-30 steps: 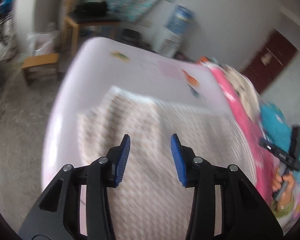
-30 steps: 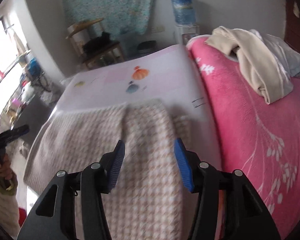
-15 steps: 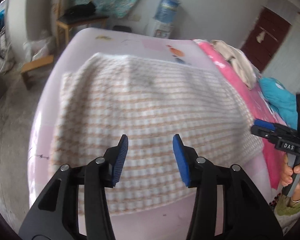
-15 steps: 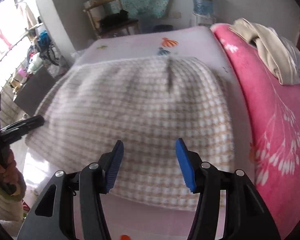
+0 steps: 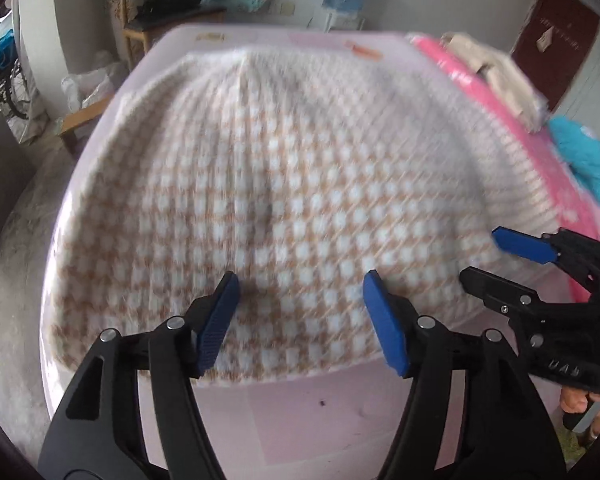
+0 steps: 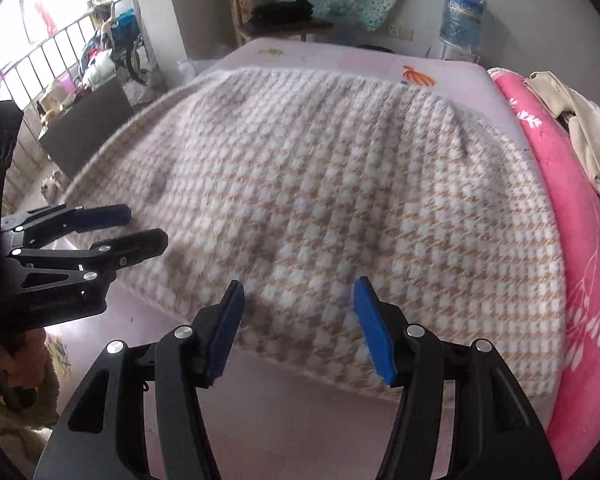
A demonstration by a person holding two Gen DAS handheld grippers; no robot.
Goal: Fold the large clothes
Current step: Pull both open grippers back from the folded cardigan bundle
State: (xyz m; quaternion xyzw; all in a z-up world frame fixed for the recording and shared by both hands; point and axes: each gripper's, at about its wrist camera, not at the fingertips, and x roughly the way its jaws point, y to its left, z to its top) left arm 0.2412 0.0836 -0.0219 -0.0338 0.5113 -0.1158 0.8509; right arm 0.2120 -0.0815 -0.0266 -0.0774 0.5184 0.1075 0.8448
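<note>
A large knitted garment or blanket (image 5: 300, 184) in a beige-and-white houndstooth check lies spread flat on a pale pink bed sheet (image 5: 300, 412). It covers most of the mattress top. Its near hem runs across just beyond both sets of tongs, and a soft crease runs down its middle from the far edge.

A second ago the cloth sat further off and looked narrower, with a raised fold along it. Half a second ago it was already spread wide. Now it fills each view, the hem close in front of the fingertips, so both hands have come down and in toward the near edge.

The left gripper (image 5: 300, 316) is poised over the hem, its blue pads apart and nothing between them; its jaws have just been opening wider. The right gripper (image 6: 298, 320) stands the same way further along the hem, pads apart and empty, having just opened a little more. Each shows at the edge of the other's view, side by side.

Judging from this, the cloth is laid out and the next step is likely to pinch the near hem at two points and carry it over for a fold.

Beside the sheet runs a bright pink blanket (image 6: 580, 240) with cream clothes (image 6: 580, 136) heaped on it.
</note>
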